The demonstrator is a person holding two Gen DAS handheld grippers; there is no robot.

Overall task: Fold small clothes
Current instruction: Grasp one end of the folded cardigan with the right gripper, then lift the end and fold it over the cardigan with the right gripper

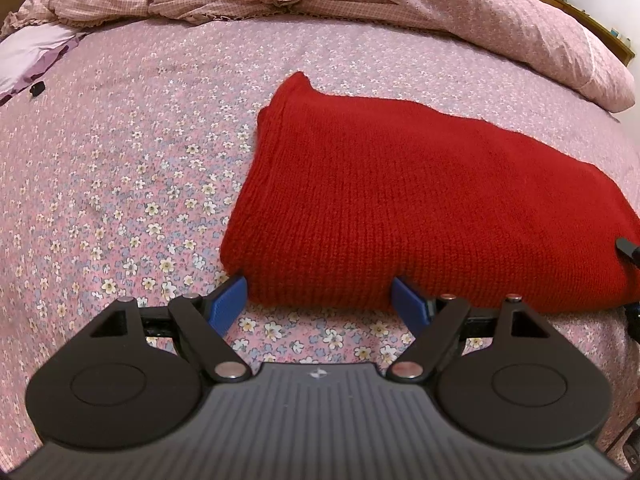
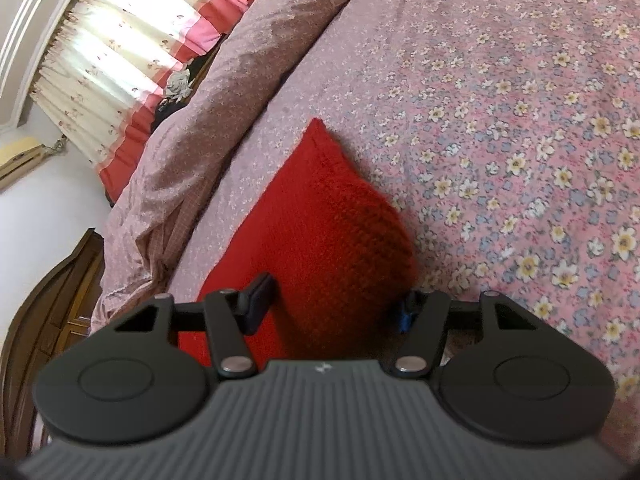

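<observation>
Red knit garment [image 1: 420,208] folded flat, thick ribbed weave.

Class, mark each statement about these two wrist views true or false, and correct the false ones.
1. The red knitted garment lies folded on a floral bedsheet. True.
2. The left hand-held gripper is clamped shut with nothing between its fingers. False: its jaws stand wide at the garment's near edge.
3. The garment is blue. False: it is red.
4. A bunched pink quilt lies beyond the garment. True.
5. The right hand-held gripper has red knit between its fingers. True.
</observation>
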